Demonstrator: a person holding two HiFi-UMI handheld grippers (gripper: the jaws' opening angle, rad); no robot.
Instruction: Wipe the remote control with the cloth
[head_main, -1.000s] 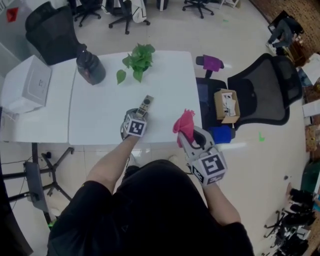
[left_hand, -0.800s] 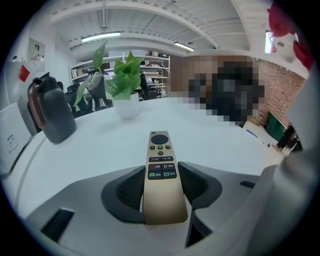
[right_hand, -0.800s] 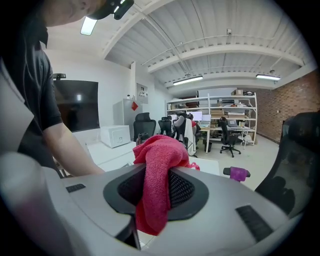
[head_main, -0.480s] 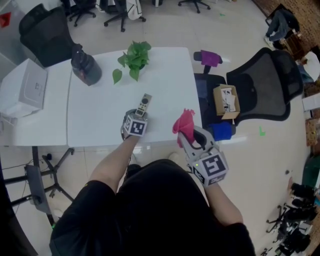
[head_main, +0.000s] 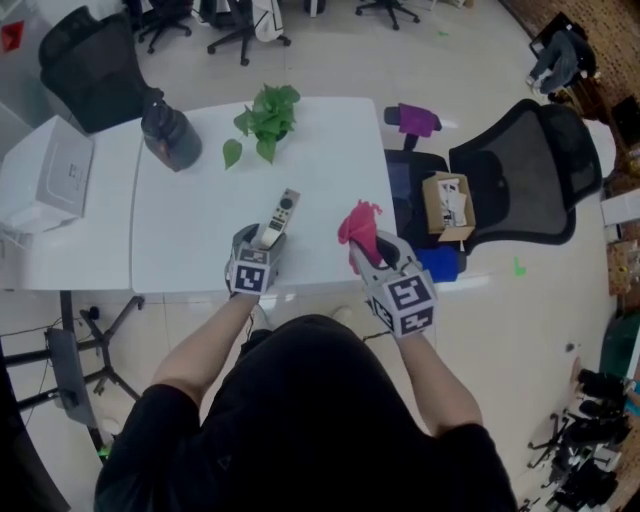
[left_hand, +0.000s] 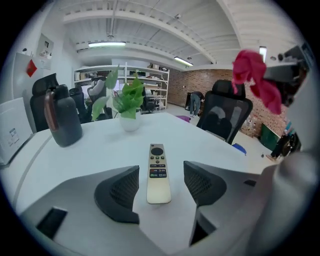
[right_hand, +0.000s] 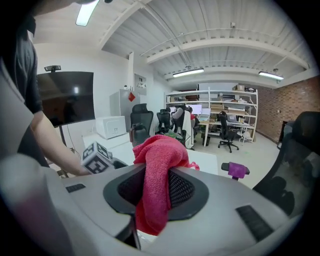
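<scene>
A slim beige remote control (head_main: 275, 218) lies flat on the white table (head_main: 320, 150) near its front edge. My left gripper (head_main: 260, 243) sits just behind it. In the left gripper view the remote control (left_hand: 158, 170) lies between the left gripper's (left_hand: 161, 176) two pads, which stand apart from it on either side; the jaws have just been opening. My right gripper (head_main: 366, 250) hovers at the table's right front corner, shut on a pink cloth (head_main: 359, 226). In the right gripper view the cloth (right_hand: 159, 165) bunches up out of that gripper (right_hand: 156, 189).
A potted green plant (head_main: 268, 115) and a dark jug (head_main: 168, 135) stand at the back of the table, and a white box (head_main: 50, 180) sits on the left table. To the right stands a black office chair (head_main: 520, 180) with a cardboard box (head_main: 445, 205) on it.
The left gripper's jaws have spread and it has drawn back toward the table's front edge, leaving the remote lying on the table. The right gripper with the cloth has shifted slightly left.
</scene>
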